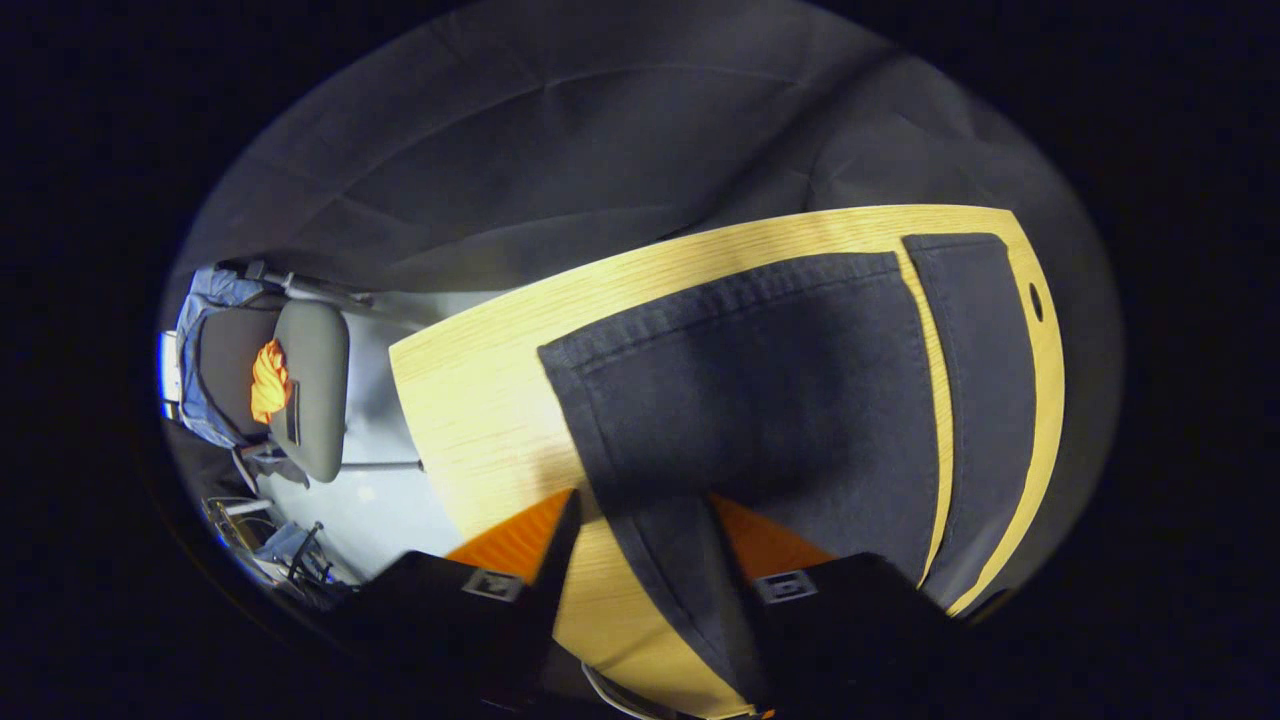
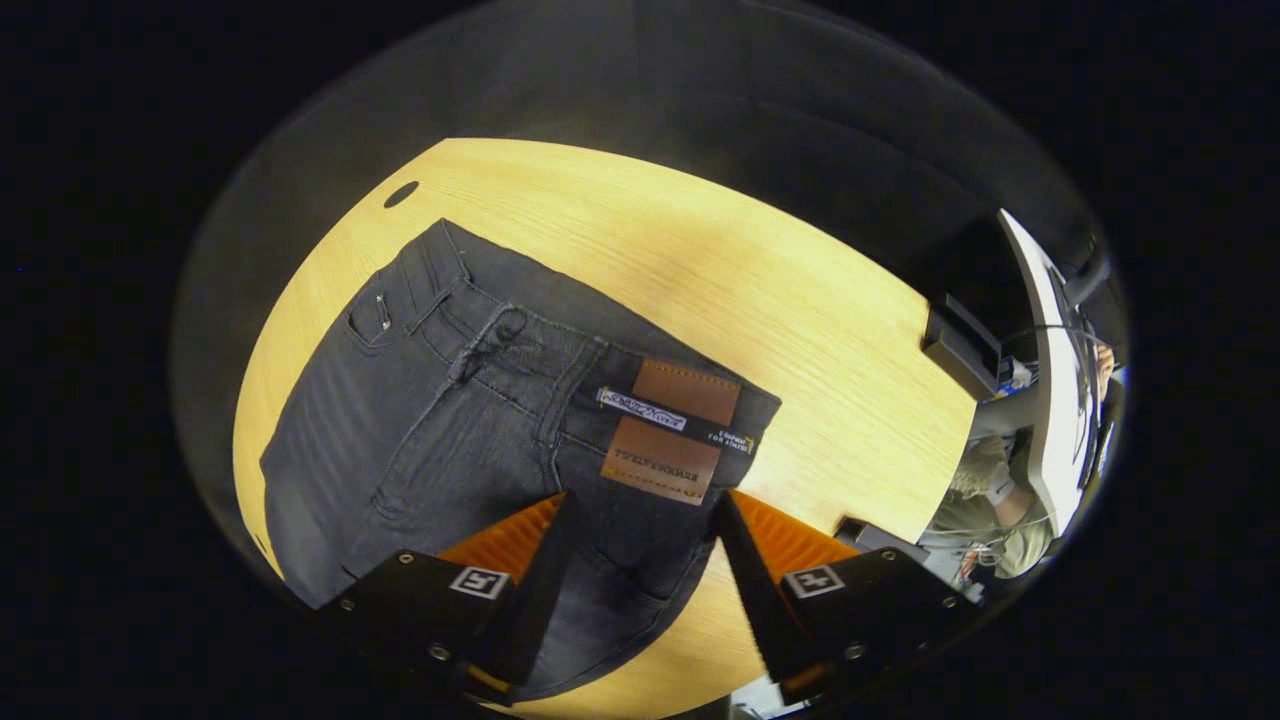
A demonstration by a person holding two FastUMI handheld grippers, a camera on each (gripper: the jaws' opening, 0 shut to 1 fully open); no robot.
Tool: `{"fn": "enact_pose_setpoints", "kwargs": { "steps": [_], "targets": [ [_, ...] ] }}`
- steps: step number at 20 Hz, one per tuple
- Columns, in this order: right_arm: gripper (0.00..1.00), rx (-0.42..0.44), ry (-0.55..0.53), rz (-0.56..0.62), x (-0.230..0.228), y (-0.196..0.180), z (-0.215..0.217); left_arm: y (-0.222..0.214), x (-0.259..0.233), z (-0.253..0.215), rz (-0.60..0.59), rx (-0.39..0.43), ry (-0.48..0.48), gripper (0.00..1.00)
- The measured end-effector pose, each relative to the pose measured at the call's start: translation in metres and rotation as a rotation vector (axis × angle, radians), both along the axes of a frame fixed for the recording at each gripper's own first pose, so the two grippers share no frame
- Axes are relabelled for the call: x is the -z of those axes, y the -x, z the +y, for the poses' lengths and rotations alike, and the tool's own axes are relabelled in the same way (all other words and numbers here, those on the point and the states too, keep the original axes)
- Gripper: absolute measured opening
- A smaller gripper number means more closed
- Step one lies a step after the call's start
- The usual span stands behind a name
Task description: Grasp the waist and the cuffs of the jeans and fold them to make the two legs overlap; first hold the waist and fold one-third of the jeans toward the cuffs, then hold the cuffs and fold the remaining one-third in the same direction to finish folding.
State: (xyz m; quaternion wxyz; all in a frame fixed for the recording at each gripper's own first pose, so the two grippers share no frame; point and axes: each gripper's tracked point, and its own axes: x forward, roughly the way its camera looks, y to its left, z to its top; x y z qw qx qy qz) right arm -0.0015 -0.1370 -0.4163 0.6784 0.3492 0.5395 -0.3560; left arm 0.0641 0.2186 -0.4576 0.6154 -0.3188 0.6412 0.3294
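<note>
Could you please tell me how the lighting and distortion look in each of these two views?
Left gripper view: fisheye bends the table edge into a curve; a soft shadow darkens the middle of the jeans, and the floor behind is washed bright. Right gripper view: the table is warmly and evenly lit, the jeans stitching is sharp, and the far rim falls dark.

Wooden bench (image 1: 480, 400) spans both views, with a dark hole (image 2: 401, 193) near its upper-left edge in the right gripper view. Grey chair (image 1: 312, 385) holding an orange item (image 1: 270, 382) at far left of the left gripper view; monitor (image 2: 1045, 360) at far right of the right gripper view
</note>
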Motion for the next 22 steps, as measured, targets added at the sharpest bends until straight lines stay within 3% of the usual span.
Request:
{"fn": "enact_pose_setpoints", "kwargs": {
  "steps": [3, 4, 5, 7, 9, 14, 22],
  "targets": [
    [0.27, 0.12, -0.093, -0.109, -0.003, -0.001, 0.0, -0.015, 0.002, -0.001, -0.1, 0.014, -0.025, 0.09],
    [0.27, 0.145, -0.153, -0.158, -0.002, -0.001, 0.005, -0.016, 0.001, -0.007, -0.135, 0.011, 0.002, 0.05],
    [0.11, 0.221, -0.208, -0.208, 0.0, -0.006, 0.009, -0.022, -0.001, -0.004, -0.192, 0.017, 0.014, 0.01],
    [0.12, 0.311, -0.279, -0.297, -0.013, -0.014, 0.004, -0.025, -0.006, -0.004, -0.262, 0.015, 0.041, 0.01],
    [0.12, 0.319, -0.286, -0.374, -0.024, -0.014, 0.0, -0.027, -0.015, -0.002, -0.324, 0.017, 0.05, 0.01],
    [0.11, 0.292, -0.283, -0.497, -0.068, -0.039, 0.0, -0.056, -0.052, -0.004, -0.478, 0.062, 0.041, 0.01],
    [0.11, 0.202, -0.274, -0.592, -0.12, -0.093, -0.005, -0.138, -0.107, -0.015, -0.627, 0.26, -0.029, 0.01]
  ]
}}
